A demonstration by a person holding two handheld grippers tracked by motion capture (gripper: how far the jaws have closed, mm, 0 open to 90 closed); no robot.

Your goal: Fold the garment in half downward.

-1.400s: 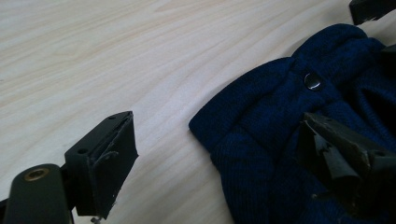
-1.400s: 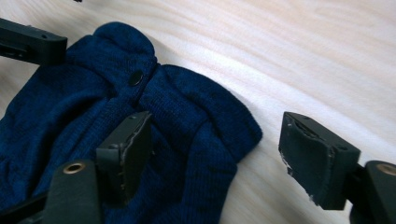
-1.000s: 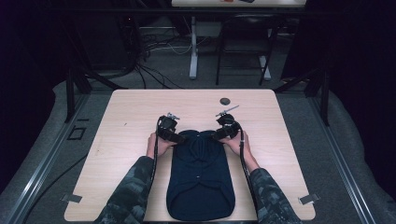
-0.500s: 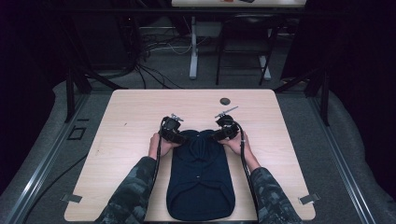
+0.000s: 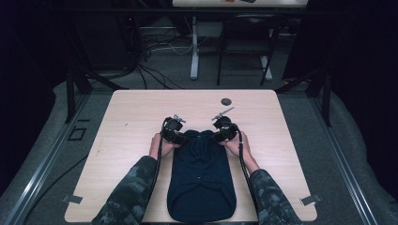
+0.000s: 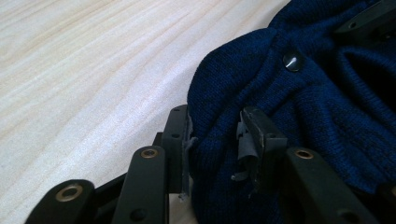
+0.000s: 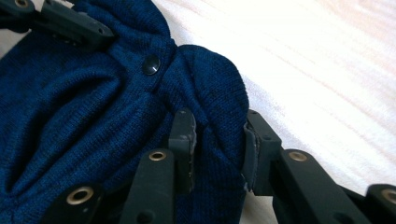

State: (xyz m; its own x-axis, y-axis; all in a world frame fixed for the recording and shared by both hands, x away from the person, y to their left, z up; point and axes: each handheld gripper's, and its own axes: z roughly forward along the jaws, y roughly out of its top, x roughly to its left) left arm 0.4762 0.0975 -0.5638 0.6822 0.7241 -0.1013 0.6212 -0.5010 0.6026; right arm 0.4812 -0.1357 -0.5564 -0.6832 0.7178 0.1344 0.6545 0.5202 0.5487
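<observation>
Pale wood of the desk [image 5: 141, 122] carries a dark blue knitted cardigan [image 5: 201, 178] lying flat at the near edge, its collar end pointing away from the person. At that far end the left claw [image 5: 174, 136] and right claw [image 5: 220, 133] have just been closing, and each is now clamped on a bunched fold of knit at a top corner. With both corners gripped, the cardigan looks ready to be lifted or folded; beyond it sits a small dark disc [image 5: 226, 101].

garment [image 5: 202, 176] on table [image 5: 131, 117], near edge
</observation>
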